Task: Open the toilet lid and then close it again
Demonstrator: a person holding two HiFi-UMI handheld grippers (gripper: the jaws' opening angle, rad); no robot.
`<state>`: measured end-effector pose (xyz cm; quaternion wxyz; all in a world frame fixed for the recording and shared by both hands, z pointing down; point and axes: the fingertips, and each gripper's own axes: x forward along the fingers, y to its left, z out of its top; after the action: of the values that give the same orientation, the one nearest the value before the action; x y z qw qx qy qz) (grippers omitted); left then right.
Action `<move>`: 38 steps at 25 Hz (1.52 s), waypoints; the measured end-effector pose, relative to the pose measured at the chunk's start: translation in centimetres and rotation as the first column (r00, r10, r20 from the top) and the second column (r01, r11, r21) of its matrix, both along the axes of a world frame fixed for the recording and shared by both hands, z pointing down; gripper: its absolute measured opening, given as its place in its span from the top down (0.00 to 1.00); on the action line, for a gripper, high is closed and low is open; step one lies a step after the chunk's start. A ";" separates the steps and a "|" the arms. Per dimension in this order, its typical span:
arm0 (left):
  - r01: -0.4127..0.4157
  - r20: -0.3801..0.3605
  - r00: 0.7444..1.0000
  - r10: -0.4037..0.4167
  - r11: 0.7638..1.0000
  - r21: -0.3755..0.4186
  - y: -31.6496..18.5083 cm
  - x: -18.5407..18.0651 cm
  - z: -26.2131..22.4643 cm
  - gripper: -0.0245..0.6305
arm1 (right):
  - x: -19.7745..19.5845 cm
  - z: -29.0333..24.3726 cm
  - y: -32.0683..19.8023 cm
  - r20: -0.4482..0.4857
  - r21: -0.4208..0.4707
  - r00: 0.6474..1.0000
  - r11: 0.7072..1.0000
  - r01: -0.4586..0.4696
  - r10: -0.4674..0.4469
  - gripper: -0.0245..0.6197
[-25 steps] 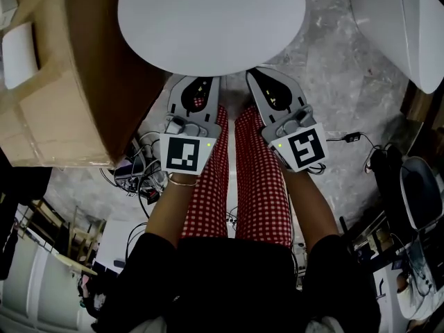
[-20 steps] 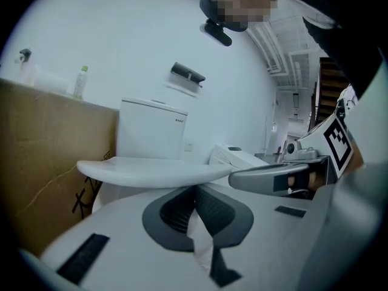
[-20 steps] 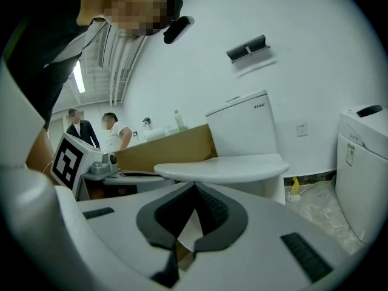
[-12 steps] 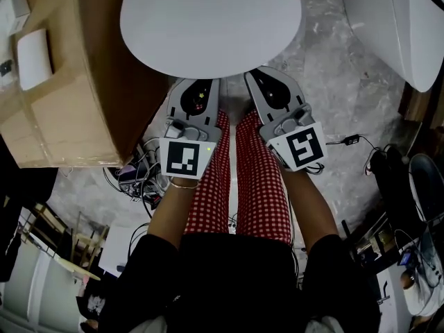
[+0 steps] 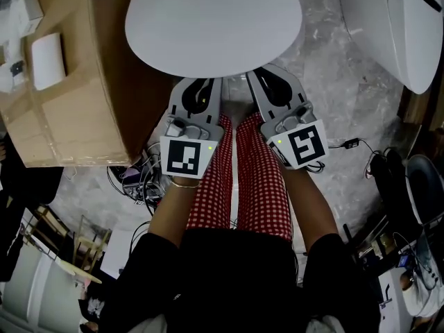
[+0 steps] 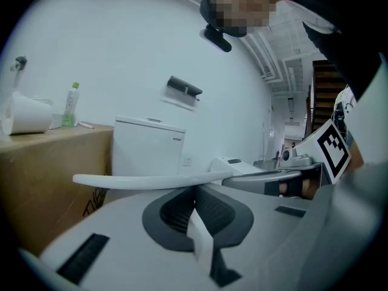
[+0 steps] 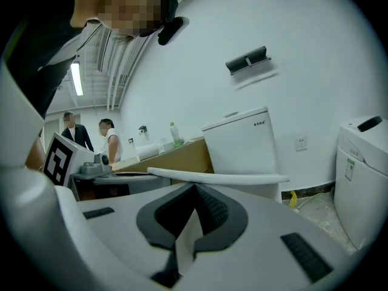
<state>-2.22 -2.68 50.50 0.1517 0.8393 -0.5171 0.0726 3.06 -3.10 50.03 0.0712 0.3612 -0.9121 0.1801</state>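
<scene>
The toilet lid lay flat. The left gripper and right gripper both had jaws pressed together, empty, with tips just under the lid's front edge.

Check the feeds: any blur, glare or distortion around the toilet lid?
Head view: sharp, evenly lit, toilet lid plain white without glare. Left gripper view: heavy fisheye bending, dark corners, lid rim crisp. Right gripper view: same fisheye, bright ceiling lamp, no glare on the lid.
</scene>
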 end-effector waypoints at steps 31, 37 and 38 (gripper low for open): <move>-0.051 0.013 0.999 0.051 0.997 0.056 -3.4 -0.9 -5.3 0.96 | -0.5 -5.0 -4.0 0.018 0.053 0.995 0.994 -0.100 0.099 0.93; -0.071 0.001 0.997 0.071 0.995 0.070 -4.3 -1.1 -6.3 0.96 | -0.6 -6.0 -4.7 0.012 0.070 0.993 0.991 -0.117 0.117 0.93; -0.075 0.000 0.997 0.075 0.995 0.072 -4.5 -1.1 -6.5 0.96 | -0.6 -6.2 -4.9 0.012 0.071 0.993 0.990 -0.122 0.122 0.93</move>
<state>-3.30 -7.13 44.01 0.1193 0.8632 -0.4871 0.0582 2.41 -7.99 43.85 0.0439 0.4179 -0.8945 0.1528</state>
